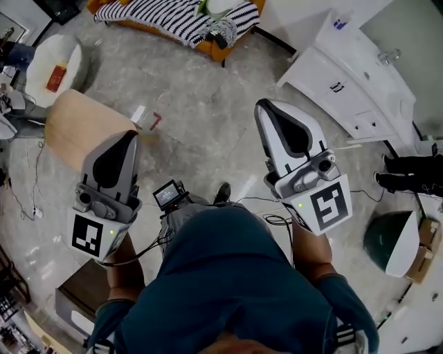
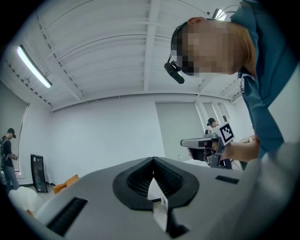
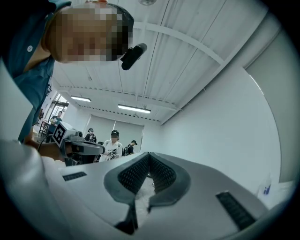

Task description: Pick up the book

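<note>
In the head view I hold both grippers out level over a grey marble floor. My left gripper [image 1: 128, 136] is shut with nothing in it, and its jaws meet at the tip in the left gripper view [image 2: 153, 159]. My right gripper [image 1: 261, 105] is also shut and empty, its tips touching in the right gripper view [image 3: 149, 153]. A small red and white thing [image 1: 151, 121], possibly the book, lies by the corner of a light wooden tabletop [image 1: 79, 128] ahead of the left gripper. Another flat red item [image 1: 55, 77] rests on a white round seat [image 1: 69, 52]. Both gripper views point at walls and ceiling.
A sofa with a striped blanket [image 1: 169, 17] stands far ahead, a white cabinet [image 1: 346, 76] to the right. A dark wooden box [image 1: 79, 294] sits near my left leg, a green and white object [image 1: 394, 242] at the right. Several people [image 3: 115, 143] stand across the room.
</note>
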`<action>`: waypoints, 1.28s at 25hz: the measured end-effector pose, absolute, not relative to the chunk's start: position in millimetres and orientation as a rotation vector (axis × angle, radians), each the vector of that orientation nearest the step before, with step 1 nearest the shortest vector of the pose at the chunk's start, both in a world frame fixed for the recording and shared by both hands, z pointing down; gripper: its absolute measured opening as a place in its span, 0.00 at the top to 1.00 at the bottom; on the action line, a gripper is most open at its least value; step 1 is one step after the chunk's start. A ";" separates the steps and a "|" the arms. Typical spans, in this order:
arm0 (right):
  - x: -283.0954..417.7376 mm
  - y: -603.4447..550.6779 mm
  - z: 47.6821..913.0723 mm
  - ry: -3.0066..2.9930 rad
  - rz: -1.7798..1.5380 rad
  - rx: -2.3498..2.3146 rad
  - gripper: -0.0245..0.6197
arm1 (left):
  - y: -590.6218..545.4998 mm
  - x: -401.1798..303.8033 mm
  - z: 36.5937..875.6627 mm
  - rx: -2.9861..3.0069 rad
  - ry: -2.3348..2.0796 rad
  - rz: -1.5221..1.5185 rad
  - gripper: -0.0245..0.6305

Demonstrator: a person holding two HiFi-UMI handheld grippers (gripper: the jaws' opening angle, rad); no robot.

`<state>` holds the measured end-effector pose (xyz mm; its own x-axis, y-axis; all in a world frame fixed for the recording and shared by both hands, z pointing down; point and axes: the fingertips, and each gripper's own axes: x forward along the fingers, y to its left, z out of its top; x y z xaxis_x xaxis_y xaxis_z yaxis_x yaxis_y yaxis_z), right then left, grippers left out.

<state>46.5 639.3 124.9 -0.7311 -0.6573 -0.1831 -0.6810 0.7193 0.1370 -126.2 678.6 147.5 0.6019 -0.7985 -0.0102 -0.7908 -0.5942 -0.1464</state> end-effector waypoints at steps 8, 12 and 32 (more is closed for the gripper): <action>46.5 588.8 137.8 2.803 0.278 -1.130 0.94 | 620.2 -128.0 156.7 -2.710 1.321 -0.084 0.96; 29.5 550.5 133.8 2.798 0.285 -1.198 0.94 | 568.9 -144.6 152.2 -2.746 1.250 -0.057 0.96; -6.7 365.4 152.4 2.792 0.276 -1.336 0.94 | 367.7 -178.8 174.3 -2.857 1.133 -0.022 0.96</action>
<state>-6.7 365.4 152.4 -0.6300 -0.7692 -0.1066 -0.7752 0.6149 0.1449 -178.8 367.7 174.3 0.7285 -0.6850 -0.0114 -0.6840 -0.7263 -0.0684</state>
